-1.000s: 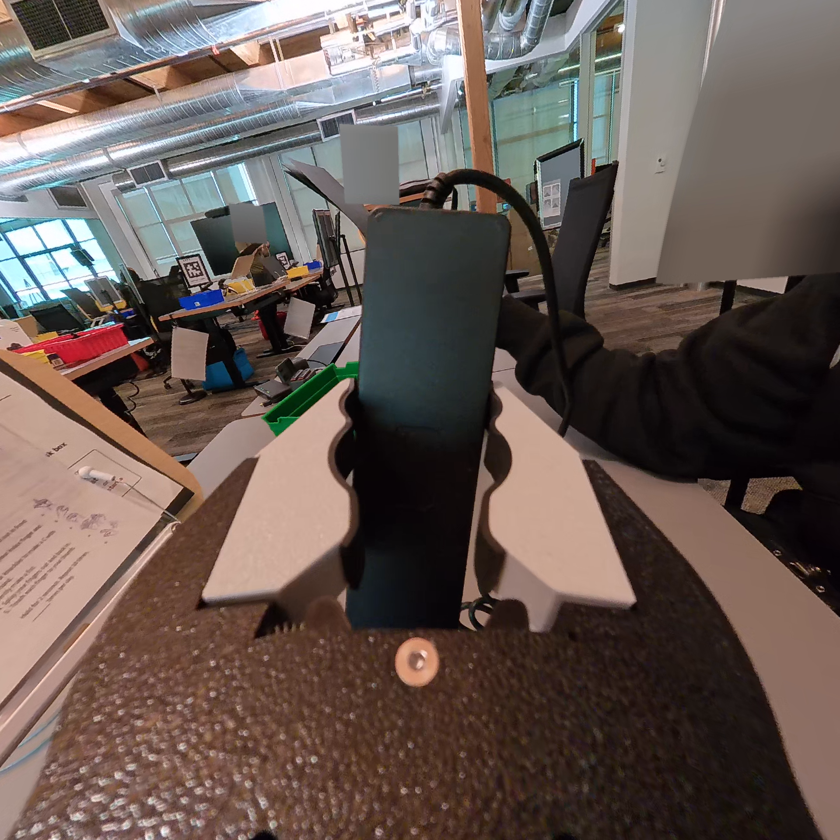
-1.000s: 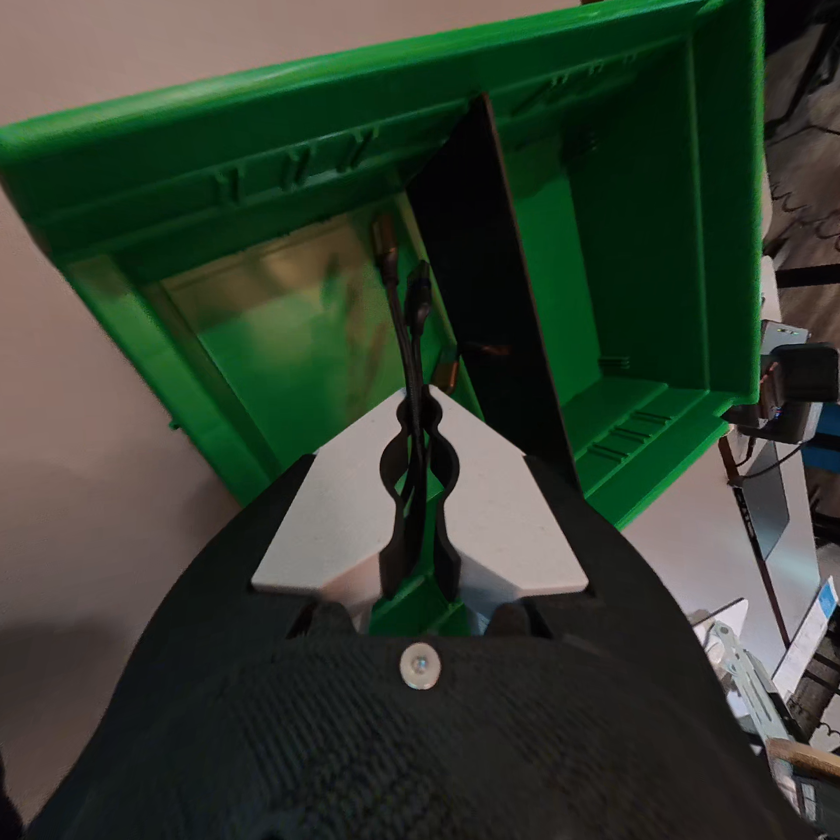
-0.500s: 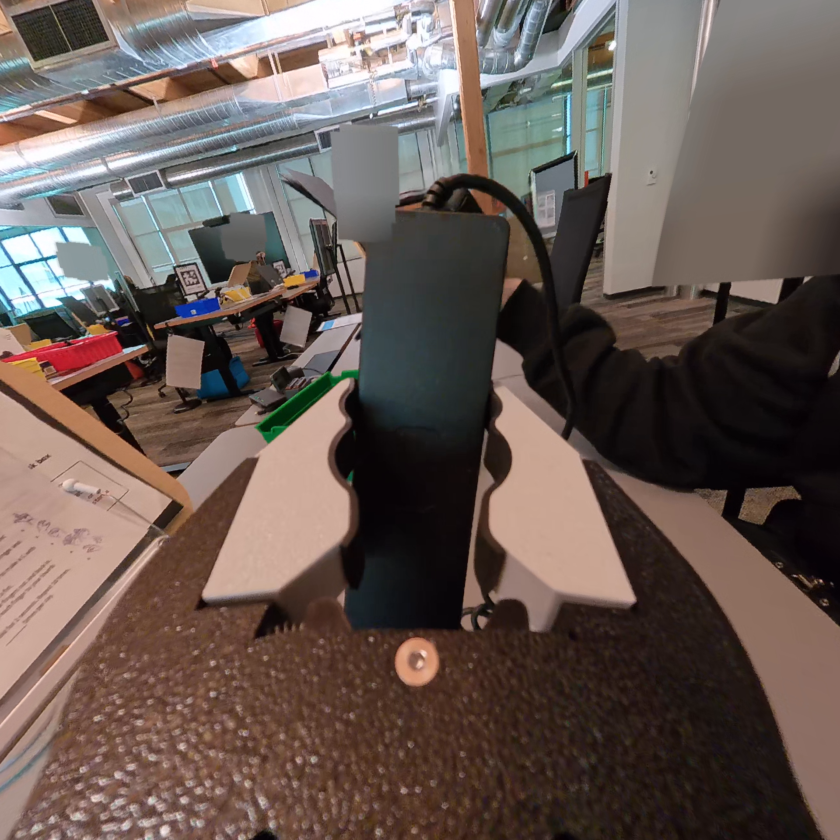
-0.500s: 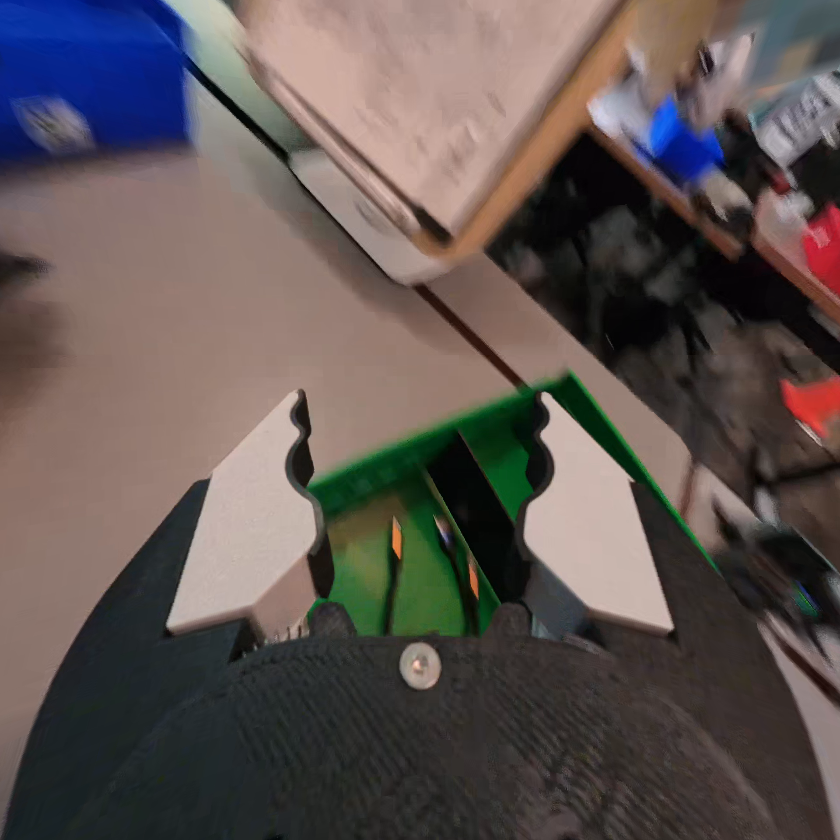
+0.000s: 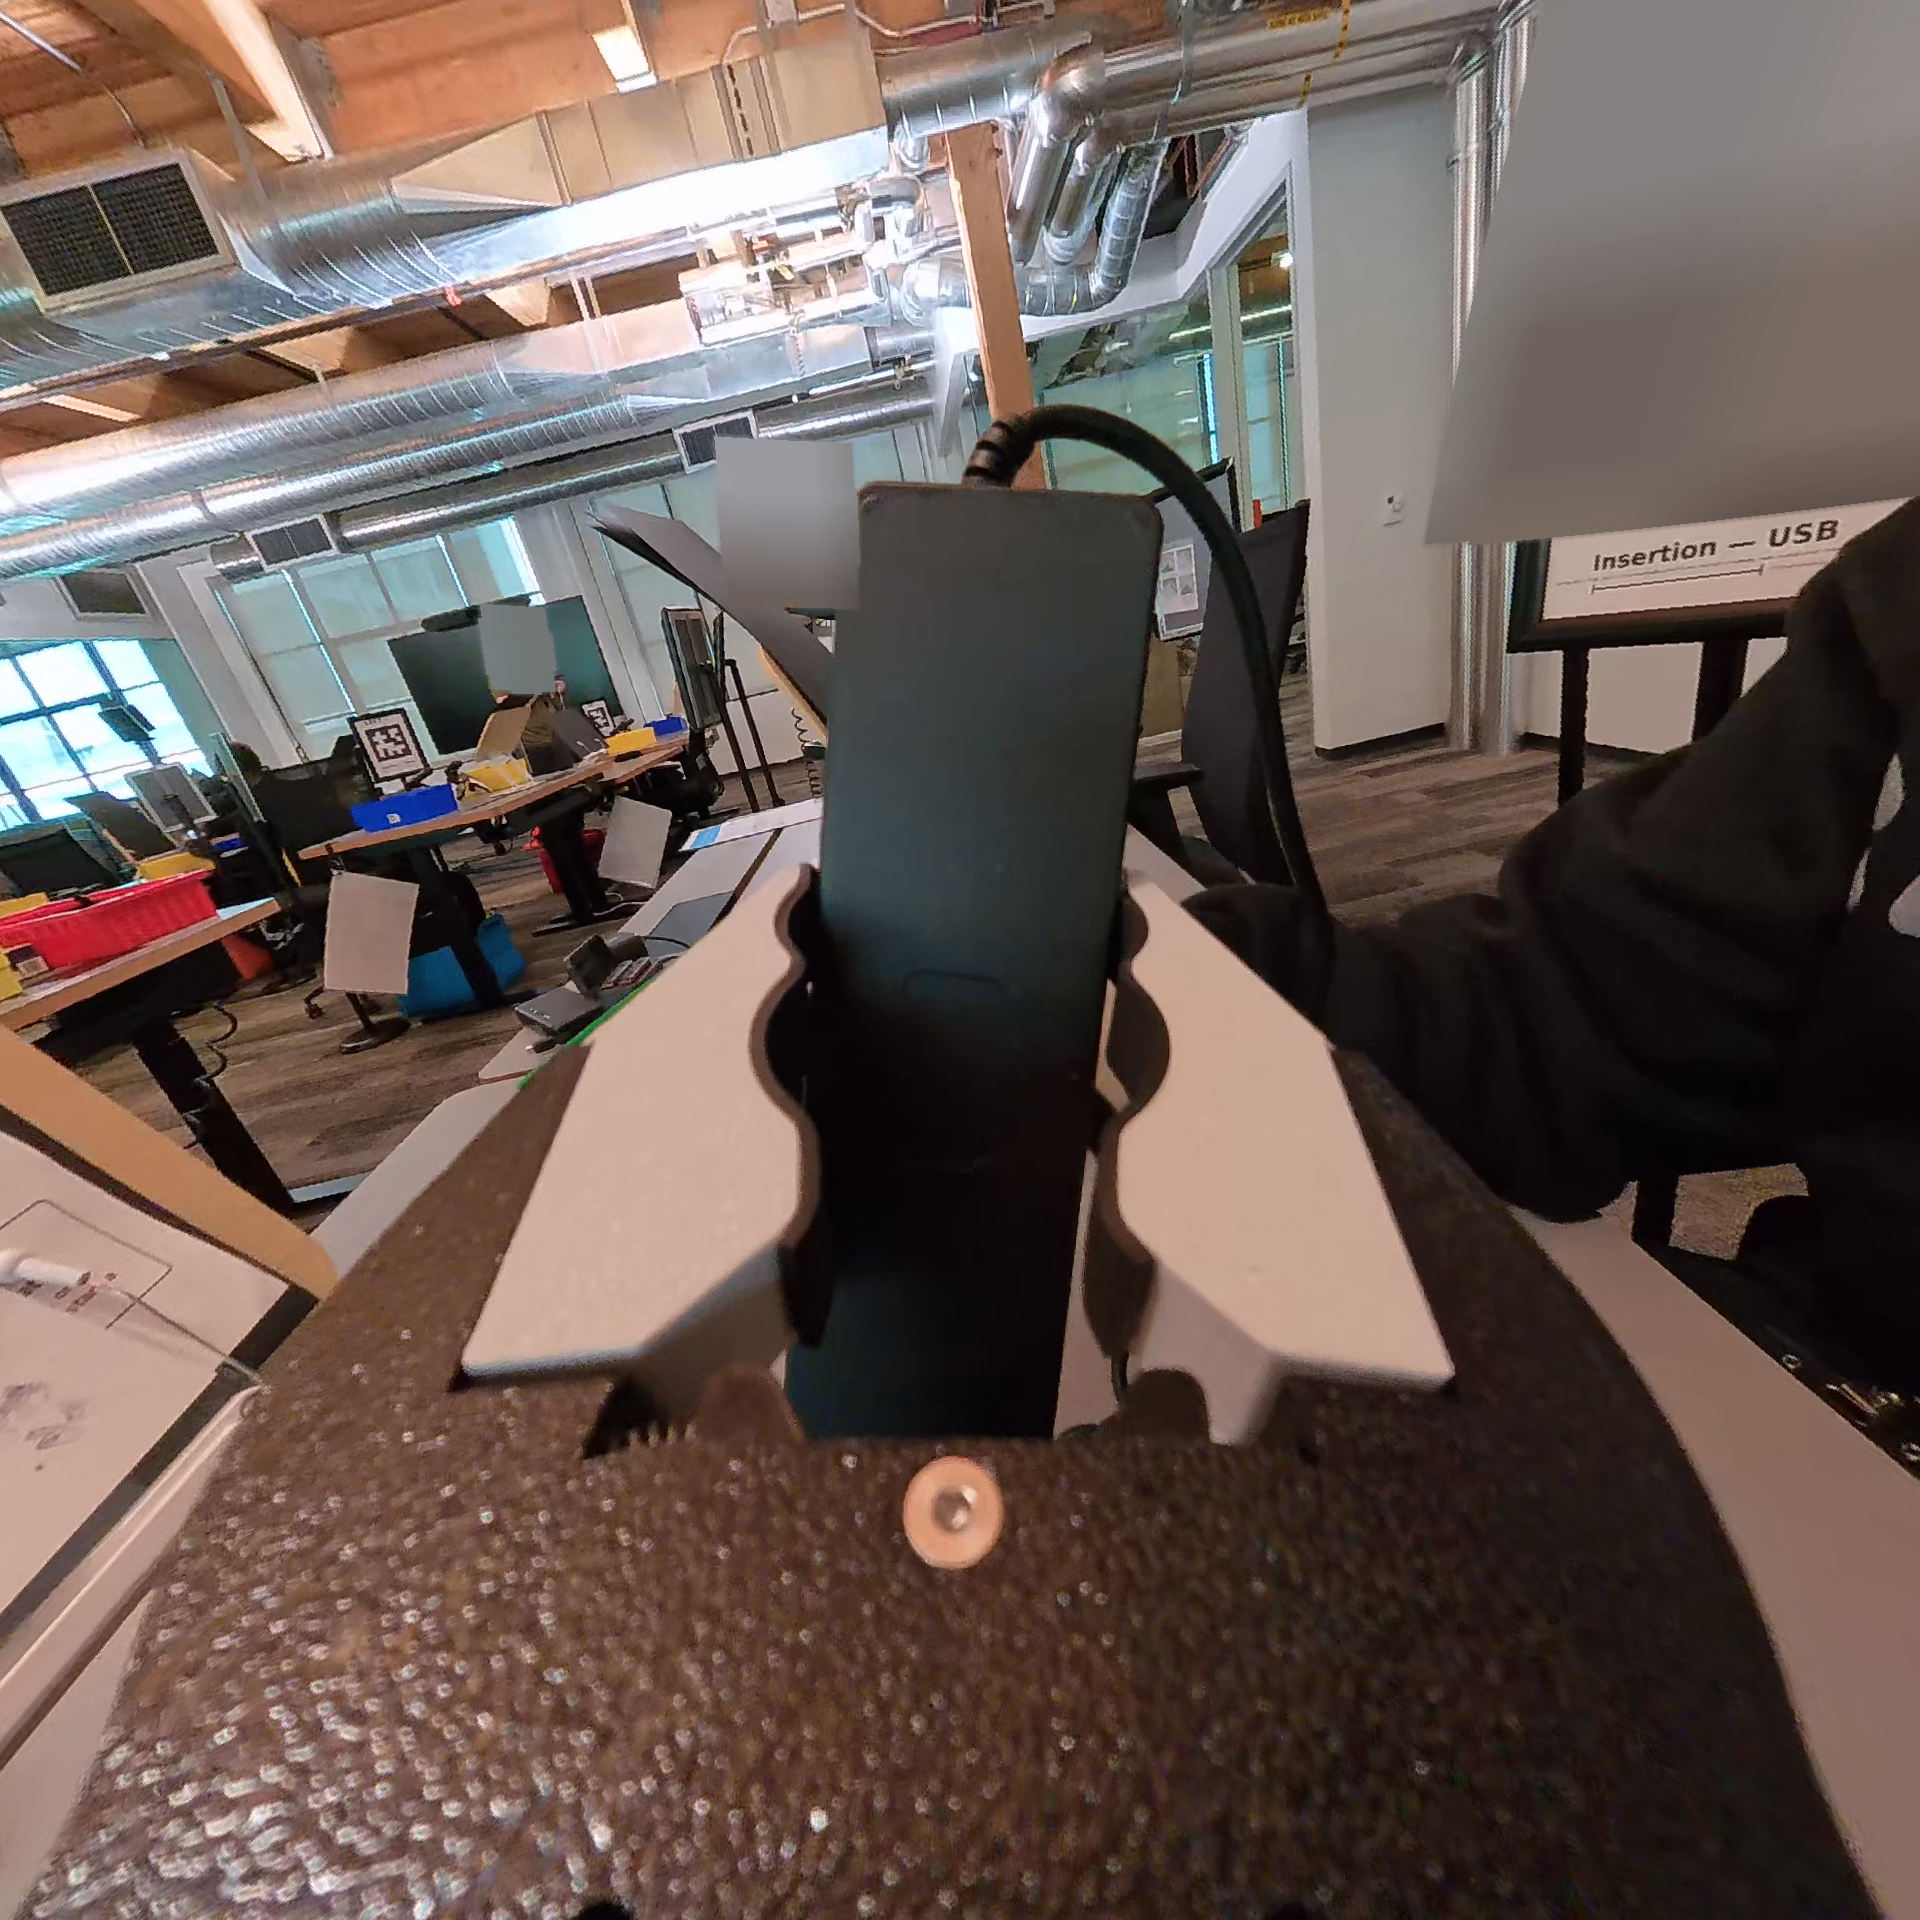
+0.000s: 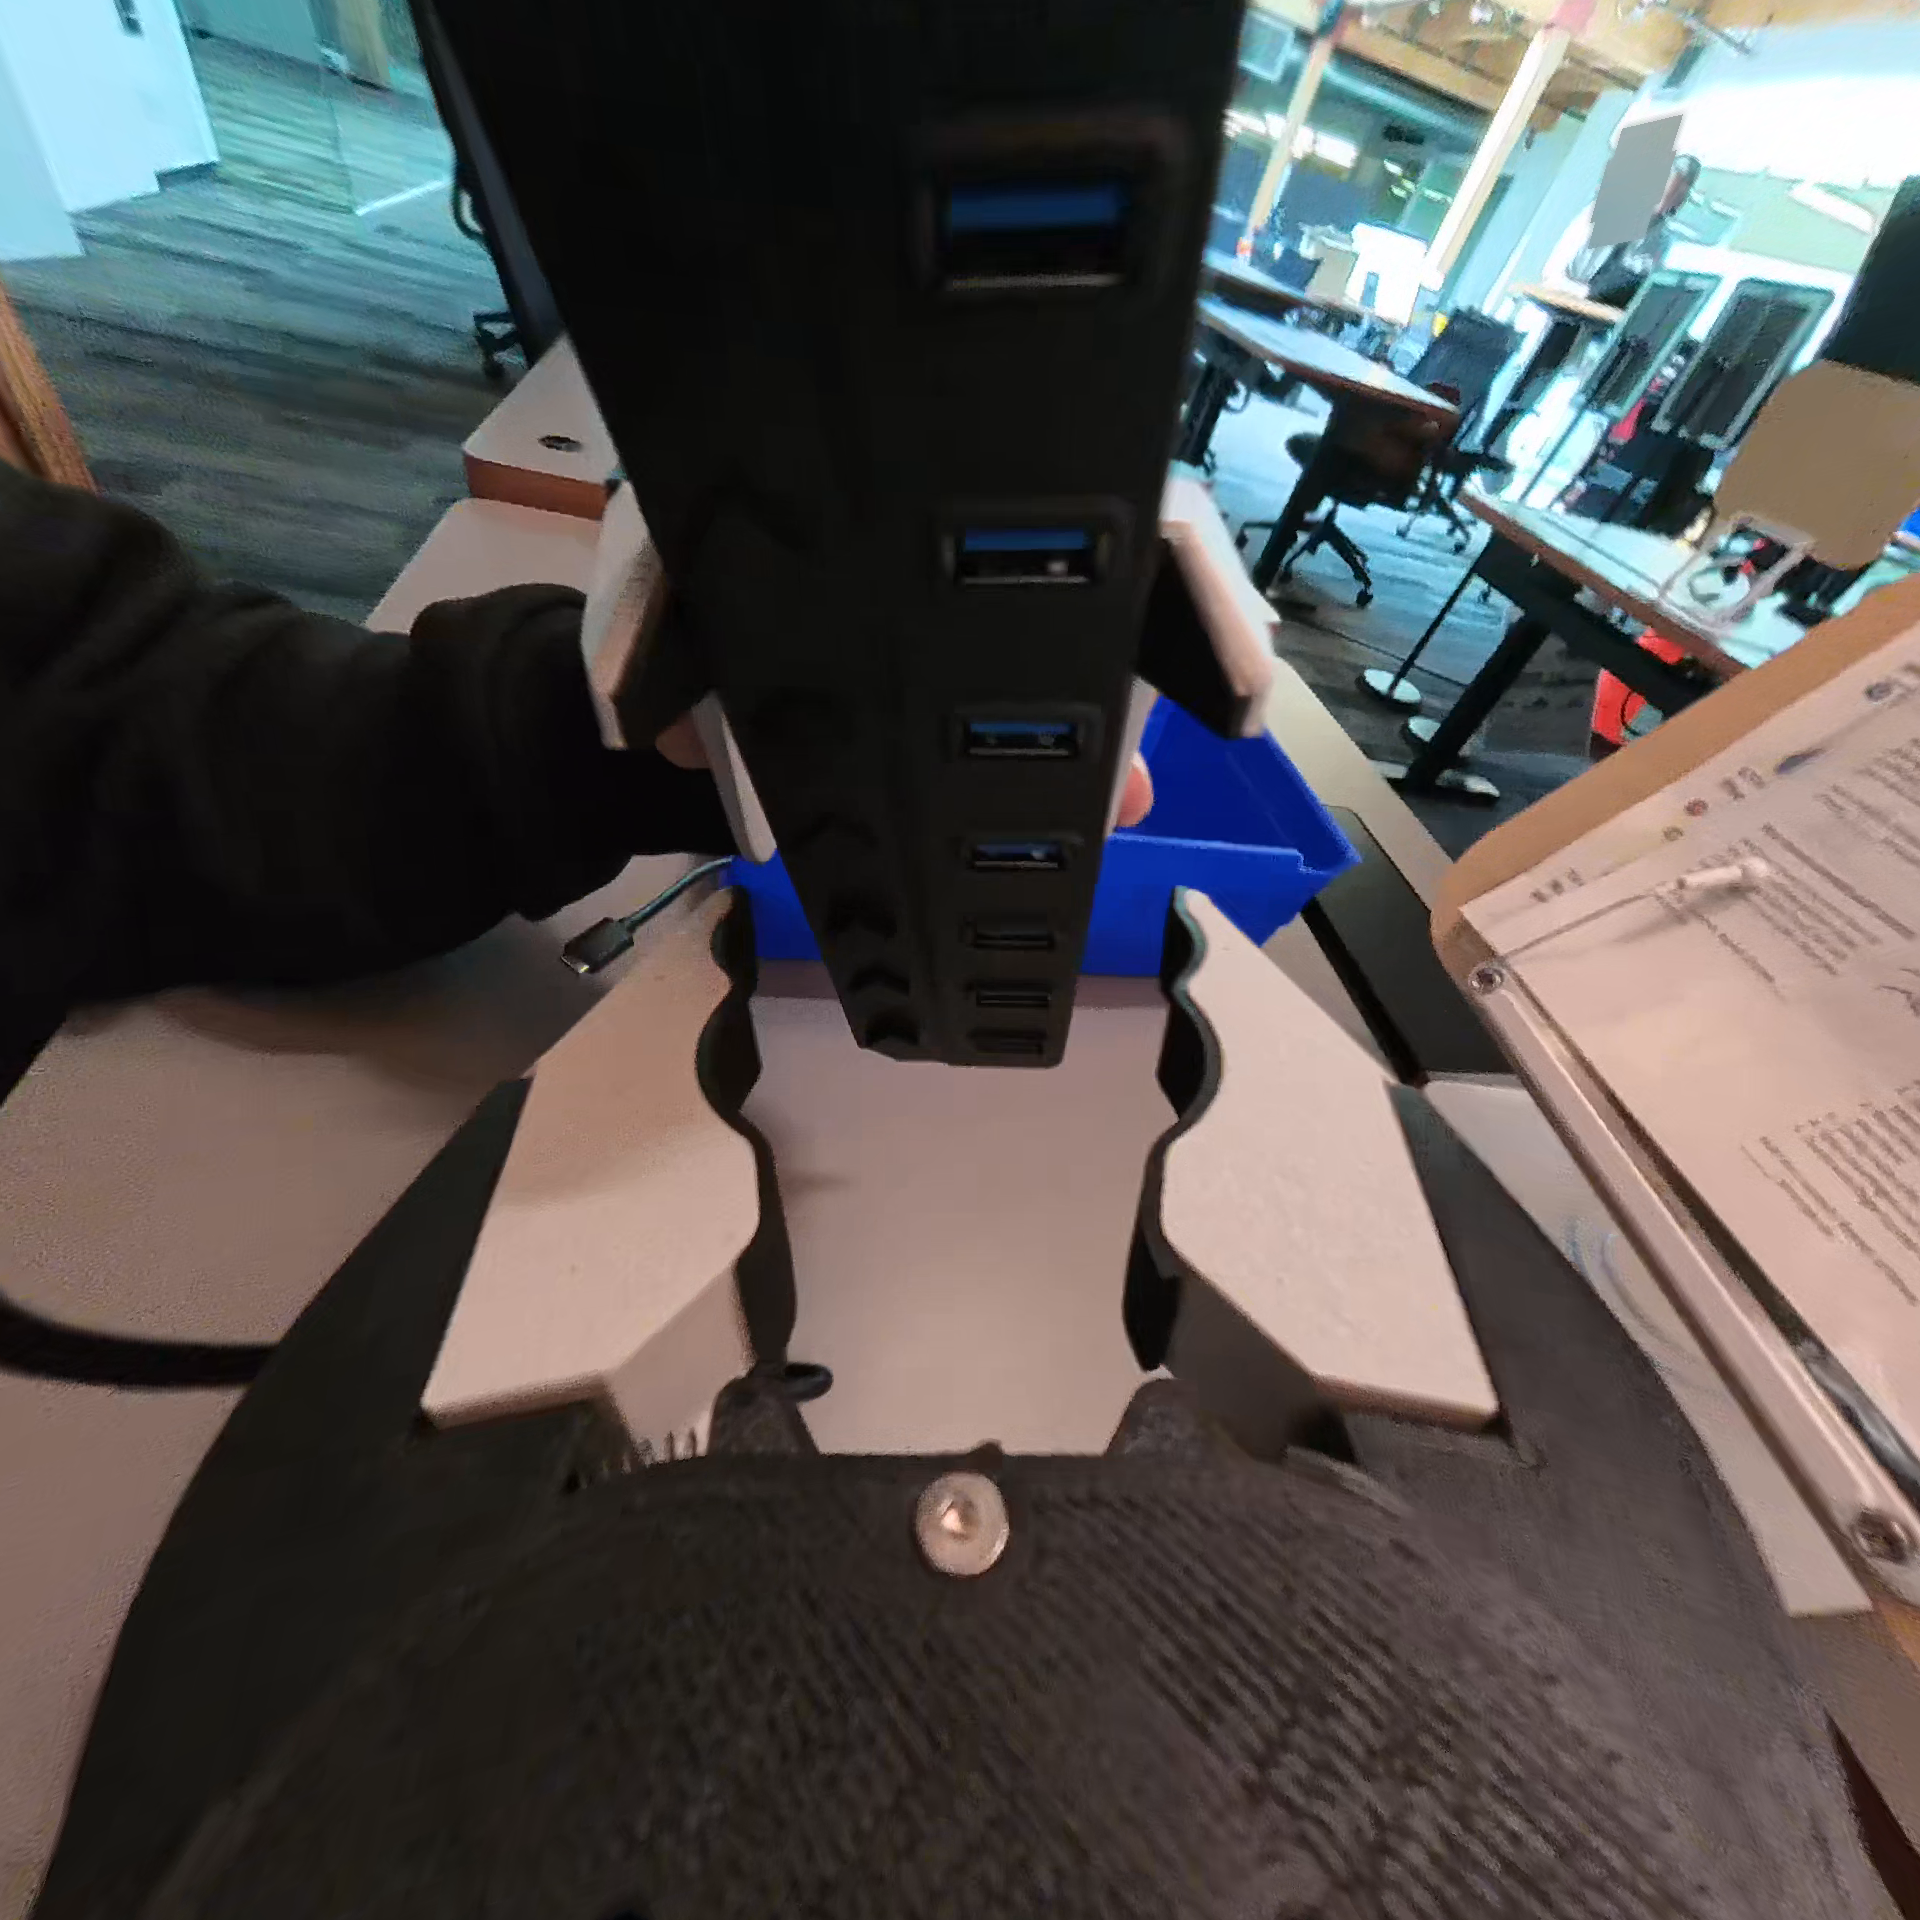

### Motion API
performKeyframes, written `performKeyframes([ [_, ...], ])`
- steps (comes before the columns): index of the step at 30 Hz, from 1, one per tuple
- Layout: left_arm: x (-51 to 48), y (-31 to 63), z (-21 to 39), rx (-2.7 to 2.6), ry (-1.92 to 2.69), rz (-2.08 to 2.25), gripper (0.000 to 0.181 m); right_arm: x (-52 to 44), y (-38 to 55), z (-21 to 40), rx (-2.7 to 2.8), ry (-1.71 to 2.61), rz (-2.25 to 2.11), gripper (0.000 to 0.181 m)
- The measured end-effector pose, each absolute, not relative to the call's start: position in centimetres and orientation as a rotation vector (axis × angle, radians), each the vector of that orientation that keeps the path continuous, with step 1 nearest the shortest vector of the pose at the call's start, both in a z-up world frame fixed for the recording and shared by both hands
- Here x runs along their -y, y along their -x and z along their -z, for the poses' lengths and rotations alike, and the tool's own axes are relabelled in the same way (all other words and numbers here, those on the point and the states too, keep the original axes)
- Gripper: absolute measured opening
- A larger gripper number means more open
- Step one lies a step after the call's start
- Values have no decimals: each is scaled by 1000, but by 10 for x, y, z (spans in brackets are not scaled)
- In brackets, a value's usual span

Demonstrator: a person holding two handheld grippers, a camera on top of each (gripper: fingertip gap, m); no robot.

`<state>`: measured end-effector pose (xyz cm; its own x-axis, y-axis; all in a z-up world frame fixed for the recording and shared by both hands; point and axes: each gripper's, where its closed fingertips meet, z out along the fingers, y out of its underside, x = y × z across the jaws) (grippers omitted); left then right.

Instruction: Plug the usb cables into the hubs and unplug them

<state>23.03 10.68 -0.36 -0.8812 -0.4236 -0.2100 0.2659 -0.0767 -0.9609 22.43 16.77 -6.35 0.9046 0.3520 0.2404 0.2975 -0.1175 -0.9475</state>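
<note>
My left gripper is shut on a dark flat USB hub and holds it upright above the table. The hub's black cable leaves its top end and curves down to the right. In the right wrist view the hub hangs in front, showing a row of several ports, with the left gripper clamped across it. My right gripper is open and empty, just below the hub's lower end. A loose cable plug lies on the table to the left.
A blue bin stands behind the hub. A clipboard with a printed sheet lies at the right; it also shows in the left wrist view. A person's dark sleeve reaches in from the left. The table is pale.
My right gripper let go of the cables over the green bin, opened, and swung round to face the hub. My left gripper kept hold of the hub and tilted slightly up.
</note>
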Motion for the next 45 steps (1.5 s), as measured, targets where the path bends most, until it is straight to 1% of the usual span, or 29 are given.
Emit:
performKeyframes([
  [1,-106,-231,5,-1751,175,2003,53,-170,-224,62,501,1686,-33,69],
  [2,-106,-232,5,-1751,182,2006,53,-172,-224,62,515,1673,-15,55],
  [3,-107,-232,5,-1747,180,2003,53,-172,-224,62,529,1670,-1,52],
  [7,-112,-230,11,-1814,178,1924,55,-168,-228,67,574,1710,38,52],
  [10,-123,-236,5,-1763,242,1849,54,-166,-242,61,527,1709,127,52],
  [13,-133,-237,-8,-1667,282,1846,63,-157,-263,47,443,1679,184,52],
  [16,-142,-241,-7,-1671,316,1787,65,-131,-303,30,328,1707,408,51],
  [21,-155,-241,-10,-1638,336,1759,59,-61,-391,-19,66,1764,792,52],
  [27,-157,-243,-10,-1625,363,1820,56,6,-472,-109,-135,1815,994,52],
  [29,-157,-243,-8,-1635,360,1816,55,26,-500,-125,-205,1858,1074,52],
  [32,-157,-242,-8,-1630,360,1828,55,62,-546,-133,-324,1925,1264,52],
  [35,-157,-243,-7,-1634,361,1840,54,101,-586,-109,-386,2083,1500,52],
  [37,-156,-243,-6,-1640,357,1842,54,117,-600,-70,-371,2248,1537,52],
  [41,-155,-243,-4,-1658,357,1835,54,131,-599,40,-241,2697,1315,52],
  [43,-155,-243,-4,-1660,357,1839,54,143,-592,84,-169,2919,1209,52],
  [45,-155,-242,-3,-1664,354,1836,54,153,-578,121,-167,3099,1013,51],
])
